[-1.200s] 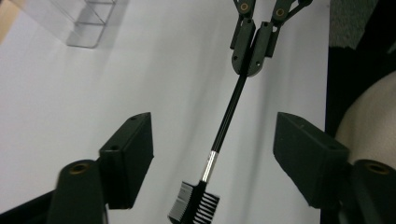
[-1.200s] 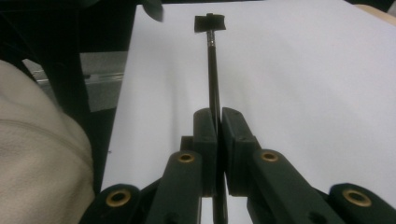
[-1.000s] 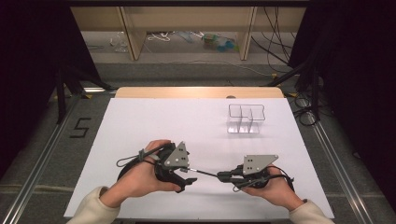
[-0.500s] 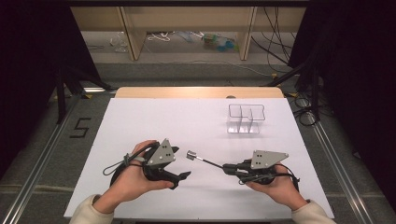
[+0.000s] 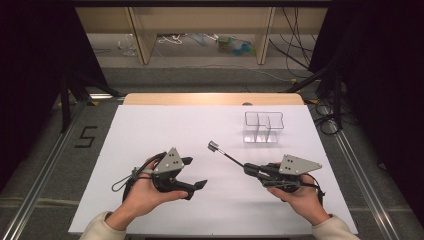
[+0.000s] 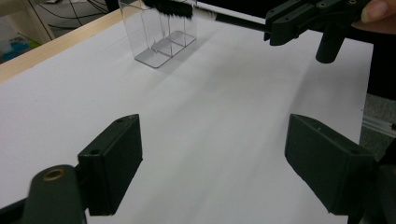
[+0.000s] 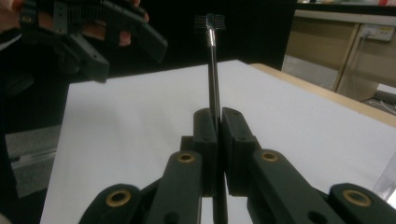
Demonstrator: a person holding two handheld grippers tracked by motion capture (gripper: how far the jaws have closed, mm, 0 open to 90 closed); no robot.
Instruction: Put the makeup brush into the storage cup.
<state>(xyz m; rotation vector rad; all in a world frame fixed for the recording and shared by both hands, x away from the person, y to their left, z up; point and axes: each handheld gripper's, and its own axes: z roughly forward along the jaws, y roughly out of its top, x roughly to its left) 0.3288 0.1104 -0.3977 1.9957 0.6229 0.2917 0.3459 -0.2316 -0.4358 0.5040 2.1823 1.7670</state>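
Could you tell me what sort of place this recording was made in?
Probably a lab recording station: a white-covered table ringed by black curtains, metal floor rails, and loose cables by wooden shelving behind.

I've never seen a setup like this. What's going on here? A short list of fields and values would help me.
Setting: white table
Left hand-held gripper: open, holding nothing, above the table
Right hand-held gripper: shut on a thin brush
Brush: bristle head raised off the table, pointing away from the person
Clear container: upright with compartments, at the far right of the table, apart from the brush
Likely aim: brush into container, probably
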